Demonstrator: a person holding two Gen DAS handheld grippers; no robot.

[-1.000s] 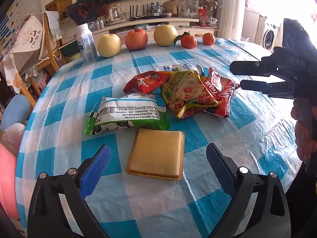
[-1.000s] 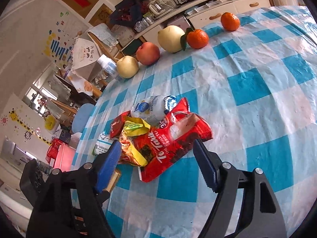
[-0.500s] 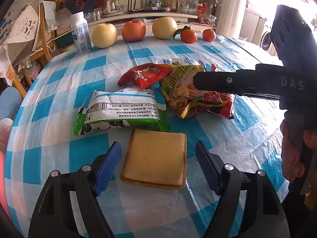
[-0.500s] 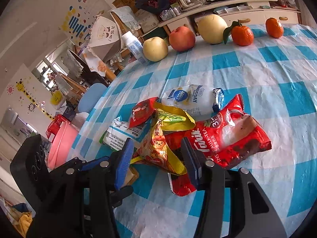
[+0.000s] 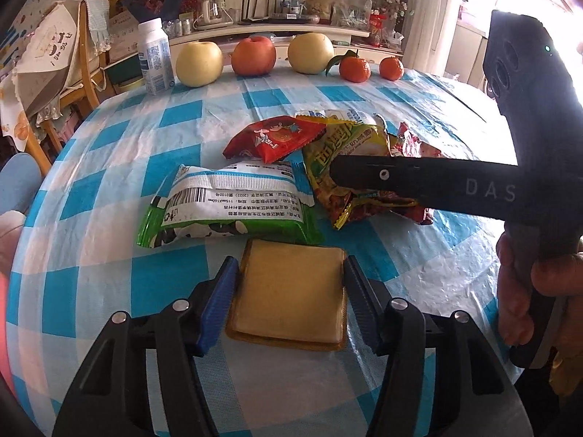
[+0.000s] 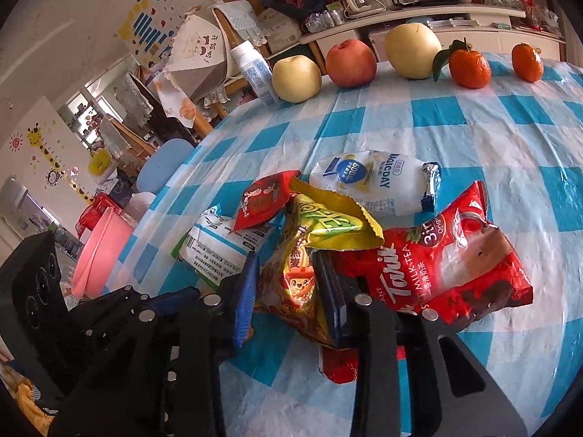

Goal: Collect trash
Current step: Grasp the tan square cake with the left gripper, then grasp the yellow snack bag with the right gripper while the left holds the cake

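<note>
Snack wrappers lie in a pile on the blue-checked table [image 5: 109,167]. My left gripper [image 5: 289,291] has its jaws closed against both sides of a flat tan square packet [image 5: 291,291] lying on the cloth. My right gripper [image 6: 288,291] is shut on a yellow-and-red snack bag [image 6: 295,284]; it also shows in the left wrist view [image 5: 349,153]. Beside it lie a red milk-tea bag [image 6: 455,266], a white pouch [image 6: 375,182], a small red wrapper [image 5: 273,138] and a green-and-white bag [image 5: 233,204].
Apples, a pear [image 5: 309,52] and two tangerines [image 5: 355,69] line the table's far edge with a white bottle [image 5: 155,56]. A pink basin [image 6: 98,255] and blue stool [image 6: 164,167] stand beside the table at left. Chairs and a cluttered shelf stand behind.
Both grippers have advanced and closed: the left jaws have narrowed onto the tan packet, the right jaws onto the yellow-and-red snack bag.
</note>
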